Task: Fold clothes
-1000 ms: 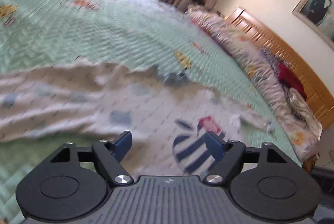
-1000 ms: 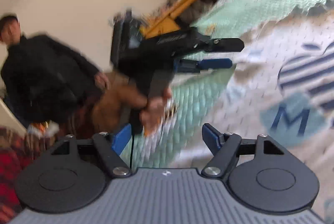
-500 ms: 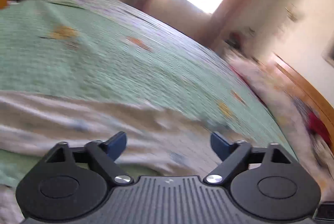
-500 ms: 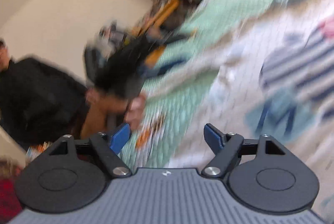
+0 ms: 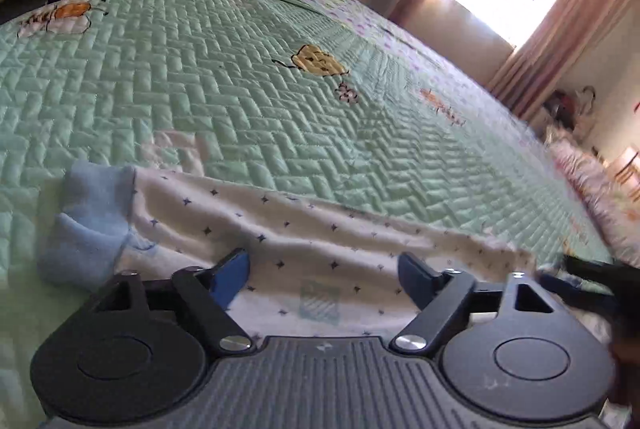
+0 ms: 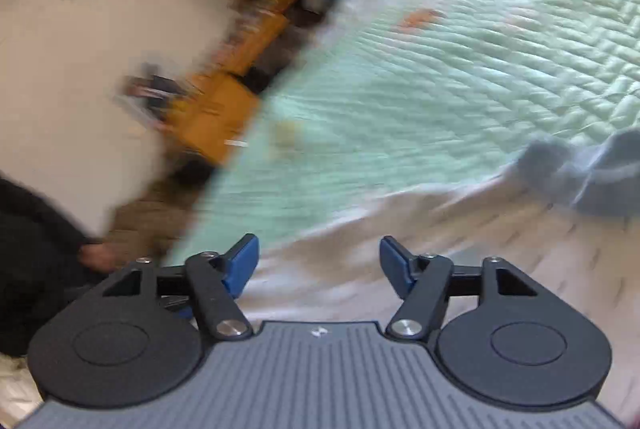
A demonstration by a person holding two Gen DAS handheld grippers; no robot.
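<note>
Left wrist: white star-print garment (image 5: 320, 249) lies across the green quilt (image 5: 240, 89), blue cuff (image 5: 88, 221) at 9 o'clock. Left gripper (image 5: 320, 269) w/ jaws closing, fabric between them, not yet pinched. Right gripper (image 6: 318, 261) also closing over cloth, nothing gripped; view blurred. Best, I'd judge: pinch both at the sleeve's edge, lift evenly, fold toward the body w/o bunching.

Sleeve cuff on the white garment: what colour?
Light blue cuff, on a white, star-dotted garment; clearest in left wrist view.
</note>
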